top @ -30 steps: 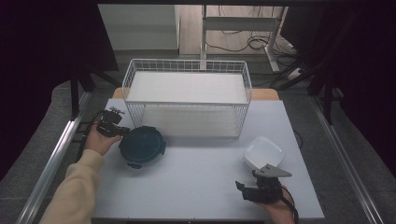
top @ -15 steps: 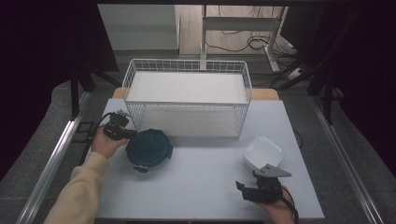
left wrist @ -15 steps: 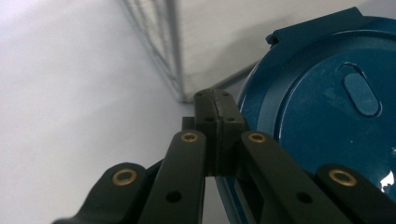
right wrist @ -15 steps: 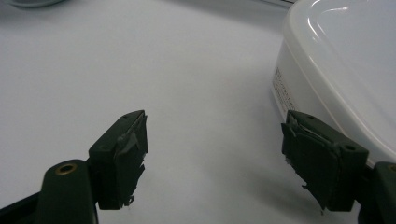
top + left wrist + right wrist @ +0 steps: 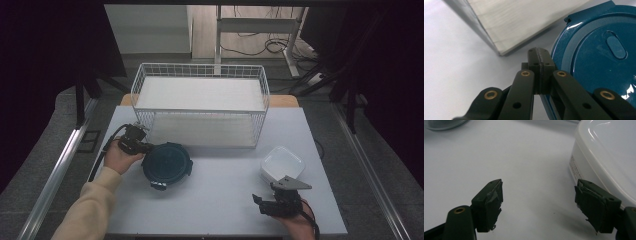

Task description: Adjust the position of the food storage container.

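Two tongs low over table

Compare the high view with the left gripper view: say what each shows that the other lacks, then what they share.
High view alone: the white square plastic container by the open right claw, and the person's cream sleeve.

Left gripper view alone: the left claw with jaws pressed together, and the oval dimple in the lid.

Both: the round dark teal lidded container, white wire basket, white table.

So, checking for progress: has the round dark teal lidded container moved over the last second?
Yes. The round dark teal lidded container slid right along the white wire basket's front.
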Available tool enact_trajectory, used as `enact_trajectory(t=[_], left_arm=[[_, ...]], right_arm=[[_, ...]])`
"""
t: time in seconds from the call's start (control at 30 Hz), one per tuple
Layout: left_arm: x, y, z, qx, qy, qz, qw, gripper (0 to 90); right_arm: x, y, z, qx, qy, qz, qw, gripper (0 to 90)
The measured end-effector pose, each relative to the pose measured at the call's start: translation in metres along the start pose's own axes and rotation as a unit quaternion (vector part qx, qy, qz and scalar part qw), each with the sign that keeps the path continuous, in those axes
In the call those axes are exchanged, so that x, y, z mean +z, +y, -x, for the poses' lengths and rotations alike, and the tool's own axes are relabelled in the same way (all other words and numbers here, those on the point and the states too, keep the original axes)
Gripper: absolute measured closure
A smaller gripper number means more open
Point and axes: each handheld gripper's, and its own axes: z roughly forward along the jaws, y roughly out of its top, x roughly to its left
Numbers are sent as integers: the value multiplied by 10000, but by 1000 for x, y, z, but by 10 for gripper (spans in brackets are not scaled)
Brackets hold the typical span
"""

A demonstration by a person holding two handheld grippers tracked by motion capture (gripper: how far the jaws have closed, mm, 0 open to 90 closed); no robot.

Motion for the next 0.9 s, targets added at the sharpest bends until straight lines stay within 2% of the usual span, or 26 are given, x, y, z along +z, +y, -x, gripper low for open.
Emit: enact_trajectory(t=[0.37,0.57,0.73,0.8,0.9], left_arm=[[1,1,14,125,-125,-2,9998,900],[1,-2,20,96,-288,65,9995,900],[1,-3,24,130,-306,60,9994,900],[0,-4,31,236,-249,45,9994,900],[0,-5,39,278,-292,56,9992,900]], right_arm=[[-1,1,-1,-43,56,76,9999,219],[-3,1,-1,-42,80,161,9998,219],[-2,1,-1,-41,83,163,9998,219],[-2,1,-1,-40,95,172,9998,218],[-3,2,-1,-40,79,198,9998,218]])
